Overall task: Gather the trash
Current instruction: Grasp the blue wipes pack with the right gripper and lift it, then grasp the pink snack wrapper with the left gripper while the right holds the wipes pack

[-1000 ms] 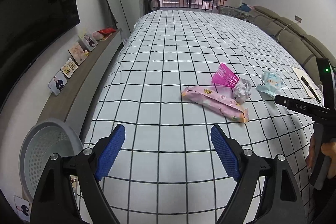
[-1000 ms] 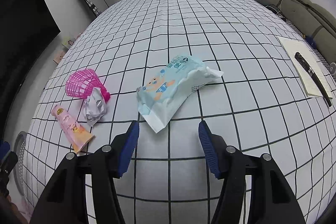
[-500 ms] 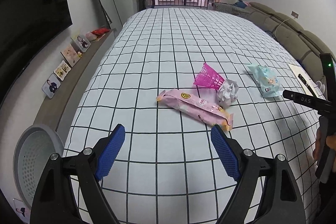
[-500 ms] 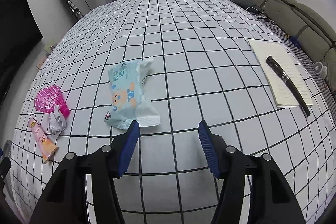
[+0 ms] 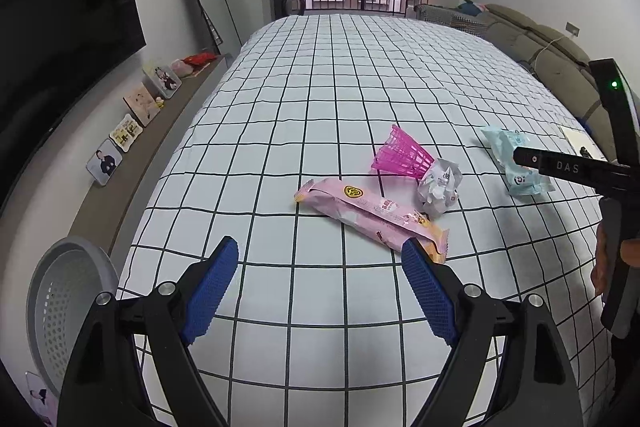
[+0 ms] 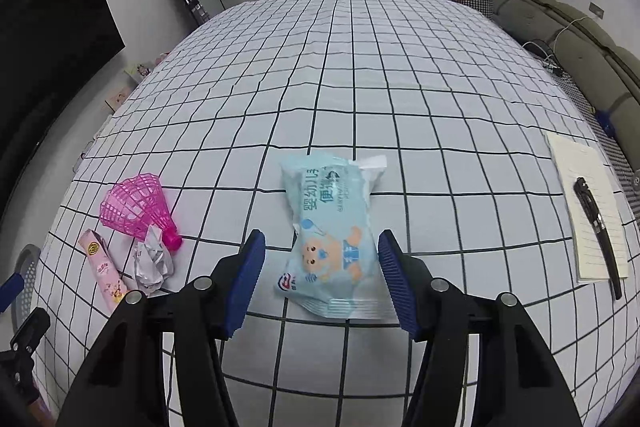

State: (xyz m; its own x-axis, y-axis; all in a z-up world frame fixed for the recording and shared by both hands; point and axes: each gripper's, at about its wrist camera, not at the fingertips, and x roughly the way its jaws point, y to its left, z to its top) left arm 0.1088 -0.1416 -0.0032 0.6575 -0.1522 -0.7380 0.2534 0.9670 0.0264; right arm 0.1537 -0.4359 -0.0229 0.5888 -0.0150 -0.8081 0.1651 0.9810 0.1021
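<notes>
A pink snack wrapper [image 5: 370,213] lies on the checked bed just beyond my open left gripper [image 5: 320,269]. Behind it are a crumpled foil ball [image 5: 438,185] and a pink plastic shuttlecock [image 5: 402,155]. A light blue wipes packet [image 6: 334,237] lies between the fingers of my open right gripper [image 6: 322,253]; it also shows in the left wrist view [image 5: 516,161]. The wrapper [image 6: 102,269], foil ball [image 6: 152,261] and shuttlecock [image 6: 136,207] show at the left of the right wrist view.
A grey perforated trash basket [image 5: 64,303] stands on the floor left of the bed. A notepad [image 6: 590,211] with a black pen [image 6: 598,227] lies at the bed's right edge. A shelf with photo cards [image 5: 128,131] runs along the left wall. A sofa [image 5: 552,55] stands at the right.
Both grippers have moved in toward the trash. The wrapper now lies close before the left fingers and the blue packet has come between the right fingers. Both stay open.
</notes>
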